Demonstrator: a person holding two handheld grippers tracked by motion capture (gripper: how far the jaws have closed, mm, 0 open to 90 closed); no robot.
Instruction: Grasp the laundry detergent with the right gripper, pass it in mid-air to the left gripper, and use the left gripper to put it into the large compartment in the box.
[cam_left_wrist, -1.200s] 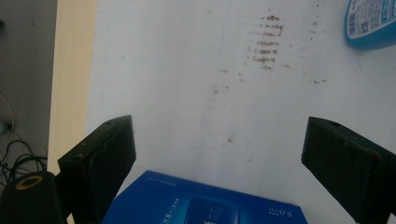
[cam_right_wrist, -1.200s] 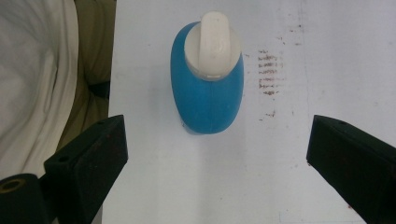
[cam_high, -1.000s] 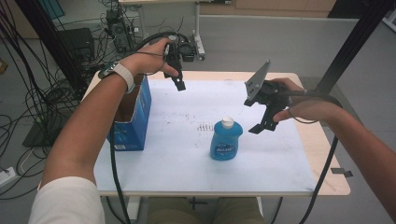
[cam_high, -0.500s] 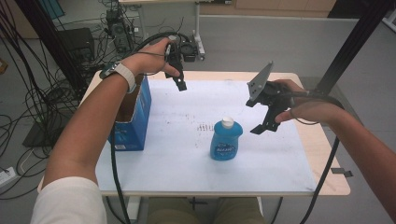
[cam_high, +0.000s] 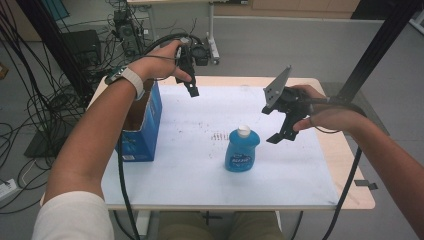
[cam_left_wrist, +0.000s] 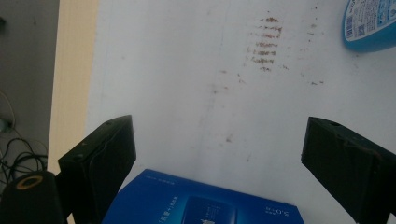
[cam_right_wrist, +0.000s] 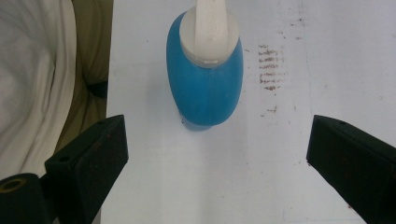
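Blue cardboard box (cam_high: 141, 131) stands open on the white surface (cam_high: 200, 170), just below the left tool (cam_high: 190, 80), whose jaws gape wide and empty. Farther right, the blue bottle (cam_high: 242, 150) stands upright, below and beside the raised right tool (cam_high: 283, 125), which is also spread wide, gripping nothing.

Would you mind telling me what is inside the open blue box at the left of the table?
The blue box stands open-topped, showing a bare brown inner wall. The person's left forearm crosses over it, so its bottom and any contents are hidden.
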